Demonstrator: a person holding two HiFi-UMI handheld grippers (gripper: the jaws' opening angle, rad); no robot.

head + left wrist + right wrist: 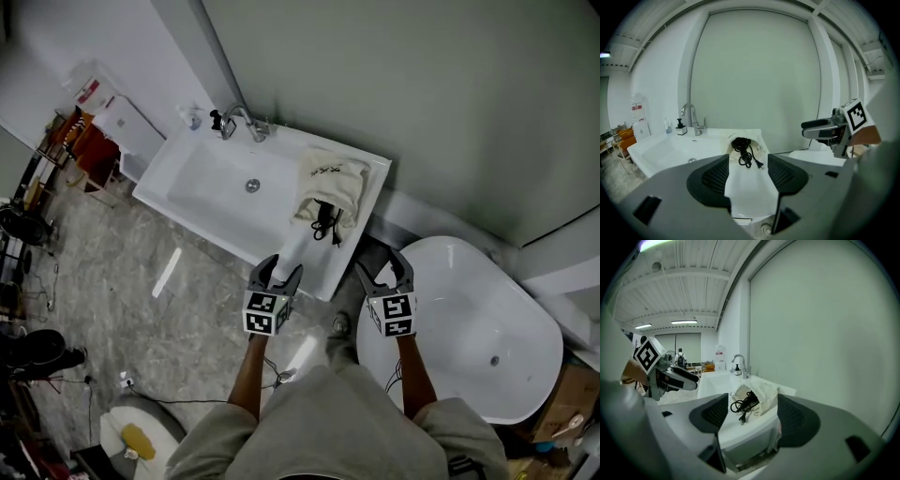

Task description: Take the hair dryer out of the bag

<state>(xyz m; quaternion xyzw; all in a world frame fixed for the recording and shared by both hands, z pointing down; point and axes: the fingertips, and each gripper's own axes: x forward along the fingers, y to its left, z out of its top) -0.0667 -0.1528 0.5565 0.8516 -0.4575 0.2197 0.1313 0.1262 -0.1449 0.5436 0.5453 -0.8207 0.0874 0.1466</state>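
One bag [330,183] beyond left gripper [281,266]

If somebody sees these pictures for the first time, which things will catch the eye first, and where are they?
The pale cloth bag lies on the right end of the white sink, a black cord spilling from its open mouth. The left gripper and the right gripper, both open and empty, point at it from before the sink's front edge. A white bathtub stands to the right.
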